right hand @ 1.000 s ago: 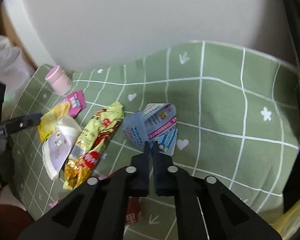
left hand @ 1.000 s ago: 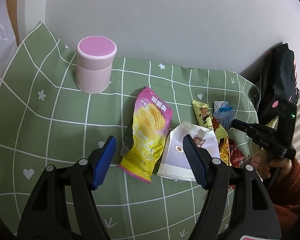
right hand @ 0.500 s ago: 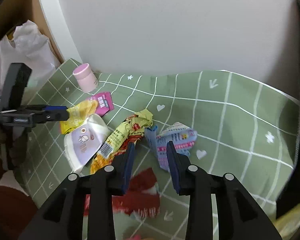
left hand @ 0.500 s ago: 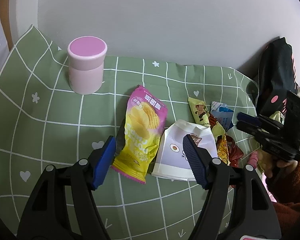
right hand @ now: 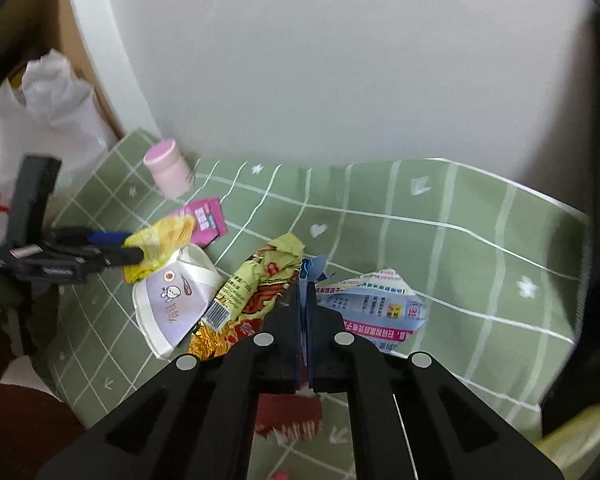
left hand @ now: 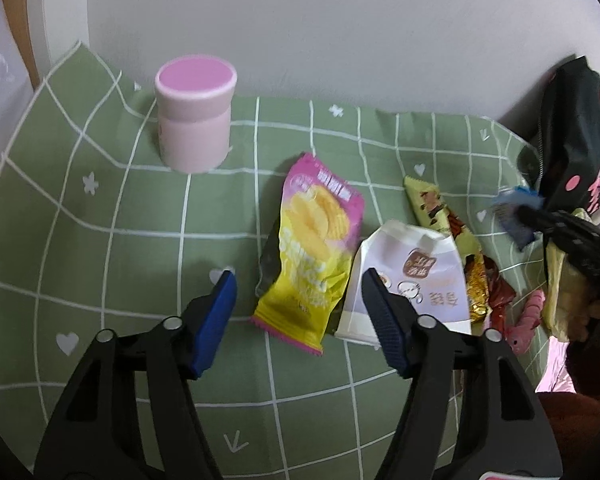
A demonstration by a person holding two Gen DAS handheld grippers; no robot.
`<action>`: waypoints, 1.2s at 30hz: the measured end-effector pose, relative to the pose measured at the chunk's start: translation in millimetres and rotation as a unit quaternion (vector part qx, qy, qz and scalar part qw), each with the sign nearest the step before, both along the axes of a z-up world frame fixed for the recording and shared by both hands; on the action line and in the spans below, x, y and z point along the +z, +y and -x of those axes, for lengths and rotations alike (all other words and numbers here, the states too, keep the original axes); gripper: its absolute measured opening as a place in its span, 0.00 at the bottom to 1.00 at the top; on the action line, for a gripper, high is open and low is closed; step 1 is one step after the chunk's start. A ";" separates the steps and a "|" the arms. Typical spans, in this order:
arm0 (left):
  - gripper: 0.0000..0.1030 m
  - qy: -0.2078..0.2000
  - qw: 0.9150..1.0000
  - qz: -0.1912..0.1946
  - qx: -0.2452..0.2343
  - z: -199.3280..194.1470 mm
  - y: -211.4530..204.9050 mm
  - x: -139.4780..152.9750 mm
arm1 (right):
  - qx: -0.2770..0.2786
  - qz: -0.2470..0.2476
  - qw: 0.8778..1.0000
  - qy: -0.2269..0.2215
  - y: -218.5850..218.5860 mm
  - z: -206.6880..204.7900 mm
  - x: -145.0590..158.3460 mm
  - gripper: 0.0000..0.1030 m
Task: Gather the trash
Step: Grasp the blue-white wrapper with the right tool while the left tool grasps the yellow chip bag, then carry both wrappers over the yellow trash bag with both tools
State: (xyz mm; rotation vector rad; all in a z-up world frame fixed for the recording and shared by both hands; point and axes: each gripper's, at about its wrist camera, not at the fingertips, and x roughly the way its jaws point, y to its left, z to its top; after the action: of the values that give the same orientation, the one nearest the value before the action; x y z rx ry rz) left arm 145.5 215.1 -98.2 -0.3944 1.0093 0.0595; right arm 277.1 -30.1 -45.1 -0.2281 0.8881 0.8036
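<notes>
The green checked cloth [left hand: 100, 220] covers the tabletop up to a plain pale wall at the far side, and its left half is open room apart from a smooth pink lidded jar [left hand: 195, 112] standing upright near the far left corner. The litter lies bunched to the right.

The left gripper [left hand: 298, 296] hangs over the near part of the cloth, its blue ribbed pads a fair way apart and just having narrowed a little, with nothing pressed between them. Just beyond it lies a glossy yellow and pink chip bag [left hand: 310, 248], flat and slightly puffed, and touching that bag's right edge a white paper pouch [left hand: 412, 276] with a creased top. Further right is a crinkled yellow-green wrapper [right hand: 260, 284] with gold foil at its near end, and a torn red wrapper [right hand: 288, 416] lies nearest the tabletop's front edge.

The right gripper [right hand: 304, 280] is clamped tight on the torn edge of a blue and white printed wrapper [right hand: 376, 304], whose crumpled body trails to the right of the fingers.
</notes>
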 end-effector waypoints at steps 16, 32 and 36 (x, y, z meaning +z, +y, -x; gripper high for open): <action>0.09 -0.086 0.995 -0.043 0.008 -2.9 -16.3 68.9 | -0.067 -0.036 0.996 -0.055 -45.6 24.9 38.8 0.03; 0.09 -0.211 0.967 -0.032 -0.141 -44.7 -126.8 168.6 | -0.150 -0.019 0.975 -0.166 -128.4 51.9 117.2 0.03; 0.09 -0.230 0.952 -0.023 -0.200 -60.0 -176.7 183.0 | -0.190 -0.022 0.962 -0.193 -167.2 61.5 138.8 0.03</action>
State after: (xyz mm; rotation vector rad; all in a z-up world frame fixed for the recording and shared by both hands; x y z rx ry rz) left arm 205.4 38.4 84.7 -0.1425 0.6081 -0.3600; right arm 215.7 -197.3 93.7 -0.1617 0.5197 0.3997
